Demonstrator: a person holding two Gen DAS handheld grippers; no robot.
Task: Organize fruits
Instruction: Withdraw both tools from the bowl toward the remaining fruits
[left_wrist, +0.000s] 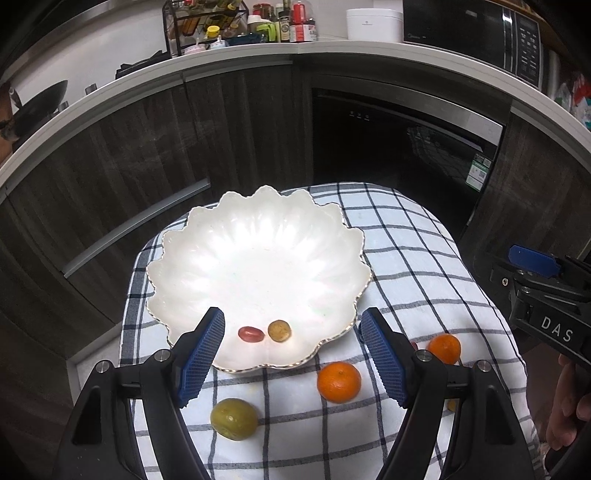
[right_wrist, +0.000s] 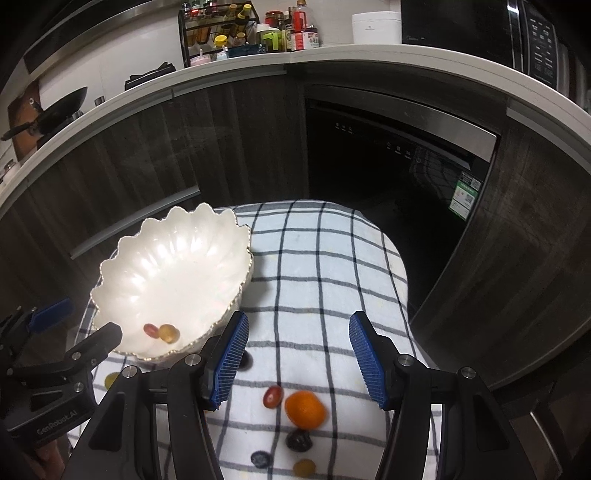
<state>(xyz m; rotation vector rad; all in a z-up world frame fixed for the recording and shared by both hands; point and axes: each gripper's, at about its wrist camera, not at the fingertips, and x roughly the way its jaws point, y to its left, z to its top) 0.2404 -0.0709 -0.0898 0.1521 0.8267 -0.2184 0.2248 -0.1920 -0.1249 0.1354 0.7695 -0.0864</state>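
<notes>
A white scalloped bowl (left_wrist: 255, 254) (right_wrist: 173, 269) sits on a checked cloth (left_wrist: 406, 251) (right_wrist: 314, 266) and holds a red grape tomato (left_wrist: 251, 334) (right_wrist: 150, 329) and a small yellow-brown fruit (left_wrist: 279, 330) (right_wrist: 168, 332). My left gripper (left_wrist: 291, 354) hovers open over the bowl's near rim, with nothing between its fingers. On the cloth lie two oranges (left_wrist: 338, 381) (left_wrist: 444, 348) and a green fruit (left_wrist: 233, 418). My right gripper (right_wrist: 295, 360) is open above an orange (right_wrist: 305, 410), a red fruit (right_wrist: 273, 396) and several small dark and yellow fruits (right_wrist: 298, 440).
Dark wood cabinets (left_wrist: 110, 177) and a built-in appliance (left_wrist: 402, 147) stand behind the covered table. A worktop (left_wrist: 295, 48) carries bottles, a rack and a microwave. A hand (left_wrist: 569, 402) holds the right gripper at the right edge of the left wrist view.
</notes>
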